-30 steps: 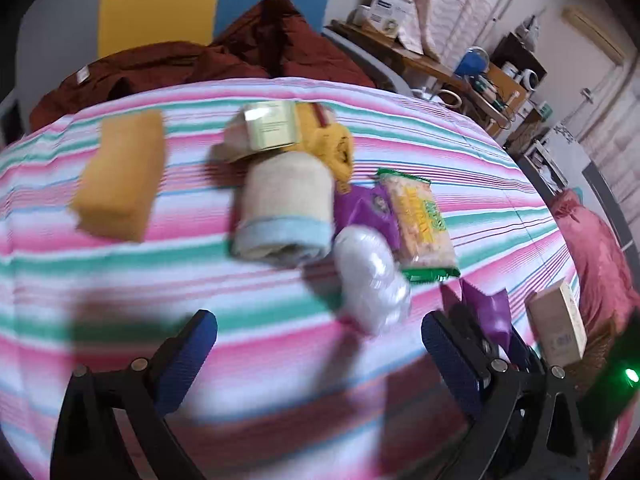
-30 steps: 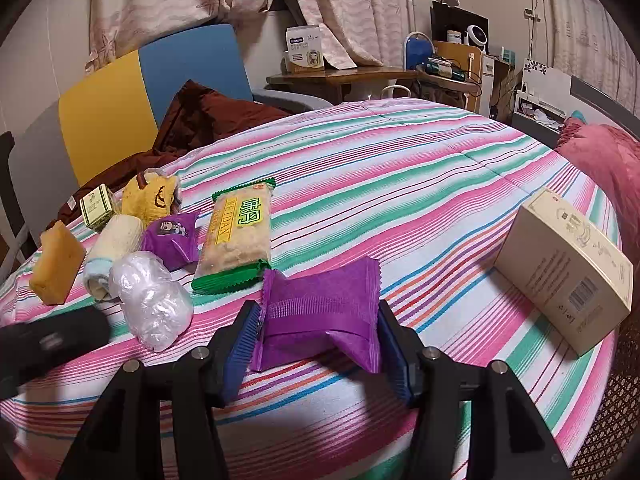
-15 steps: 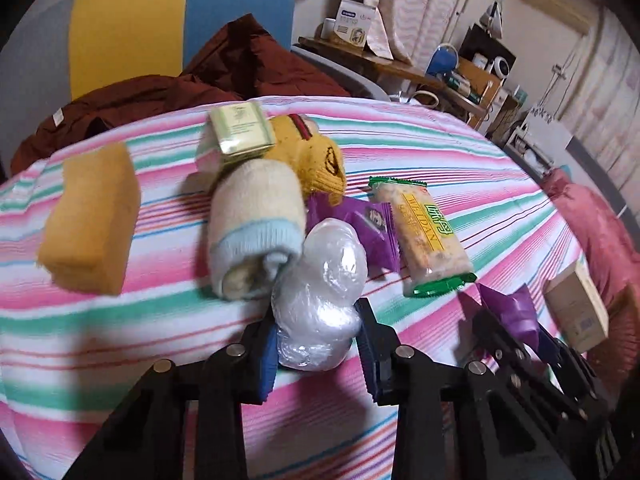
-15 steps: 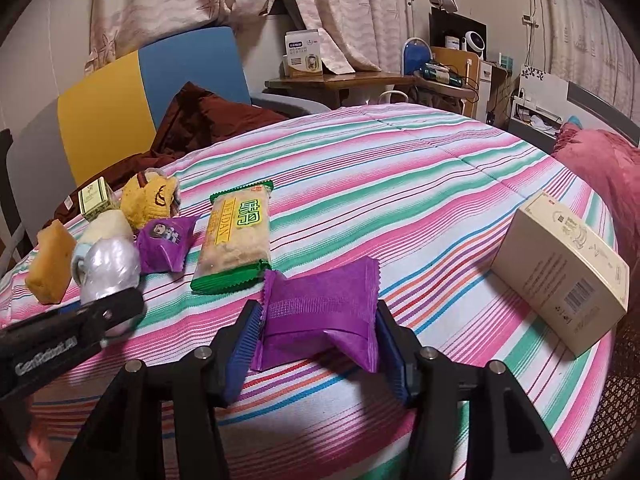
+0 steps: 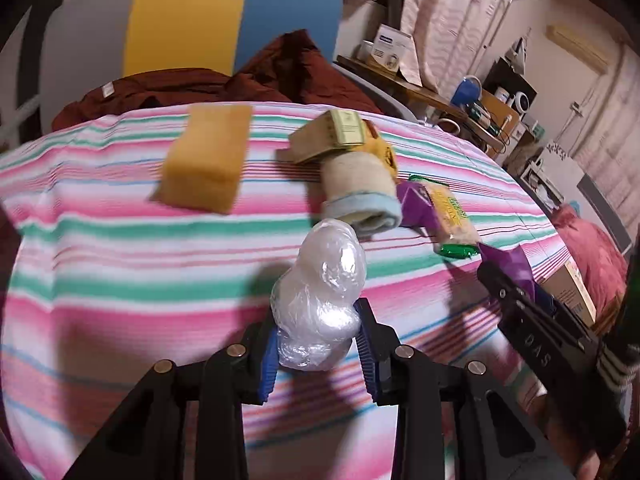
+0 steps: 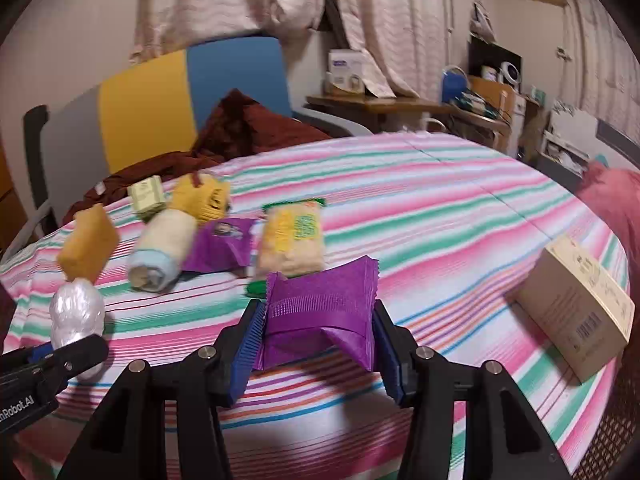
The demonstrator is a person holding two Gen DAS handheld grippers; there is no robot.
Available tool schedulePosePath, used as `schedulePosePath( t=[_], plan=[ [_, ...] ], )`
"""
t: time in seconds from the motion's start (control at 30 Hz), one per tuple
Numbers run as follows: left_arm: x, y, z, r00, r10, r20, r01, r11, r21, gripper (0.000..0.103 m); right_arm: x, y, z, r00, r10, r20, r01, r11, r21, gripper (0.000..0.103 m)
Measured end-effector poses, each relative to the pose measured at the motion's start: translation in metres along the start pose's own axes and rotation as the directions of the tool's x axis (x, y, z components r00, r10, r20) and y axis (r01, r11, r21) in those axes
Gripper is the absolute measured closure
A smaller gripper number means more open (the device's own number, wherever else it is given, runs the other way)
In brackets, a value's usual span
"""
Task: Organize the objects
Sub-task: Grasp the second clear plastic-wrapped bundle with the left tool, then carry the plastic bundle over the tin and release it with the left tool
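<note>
My left gripper (image 5: 318, 354) is shut on a crumpled clear plastic bag (image 5: 320, 296) and holds it above the striped tablecloth (image 5: 120, 264); the bag also shows in the right wrist view (image 6: 77, 312). My right gripper (image 6: 318, 354) is shut on a purple packet (image 6: 320, 320), lifted off the cloth. Behind lie a yellow sponge (image 5: 208, 162), a rolled cream towel (image 5: 360, 192), a small green-labelled box (image 5: 332, 140), a yellow plush (image 6: 202, 198), a second purple packet (image 6: 222, 248) and a green-edged cracker pack (image 6: 294, 242).
A cardboard box (image 6: 576, 308) lies at the table's right edge. A chair with a yellow and blue back (image 6: 160, 108) holds dark red clothing (image 6: 248, 128) behind the table. A cluttered desk (image 6: 400, 102) stands further back.
My left gripper closed on the plastic bag and lifted it back and left, away from the towel. My right gripper raised the purple packet off the cloth.
</note>
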State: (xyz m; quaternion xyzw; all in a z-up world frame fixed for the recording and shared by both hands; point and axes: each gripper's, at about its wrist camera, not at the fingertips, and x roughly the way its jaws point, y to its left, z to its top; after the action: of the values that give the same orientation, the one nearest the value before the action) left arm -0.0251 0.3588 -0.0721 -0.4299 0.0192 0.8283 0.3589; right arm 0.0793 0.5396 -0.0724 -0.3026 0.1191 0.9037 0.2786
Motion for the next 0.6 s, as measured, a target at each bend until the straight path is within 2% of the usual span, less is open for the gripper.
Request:
schedulePosePath(
  t=[0.2,0.4,0.6],
  plan=[
    [-0.022,0.012,-0.016,1.0,0.014,0.012,-0.014,1.0,0.001,0.069,-0.007,0.021,0.0,1.0,-0.009,0.028,0.012,0.996,-0.09,0.051],
    [-0.053,0.017,-0.031,0.999,0.014,0.051,-0.017,0.999,0.045,0.069,-0.016,0.038,-0.003,0.998,-0.006,0.064,0.017,0.985,-0.174,0.051],
    [-0.086,0.044,-0.036,0.997,-0.005,0.075,0.008,0.999,-0.036,0.069,-0.023,0.051,-0.005,0.996,0.002,0.085,0.018,0.972,-0.233,0.052]
  ],
)
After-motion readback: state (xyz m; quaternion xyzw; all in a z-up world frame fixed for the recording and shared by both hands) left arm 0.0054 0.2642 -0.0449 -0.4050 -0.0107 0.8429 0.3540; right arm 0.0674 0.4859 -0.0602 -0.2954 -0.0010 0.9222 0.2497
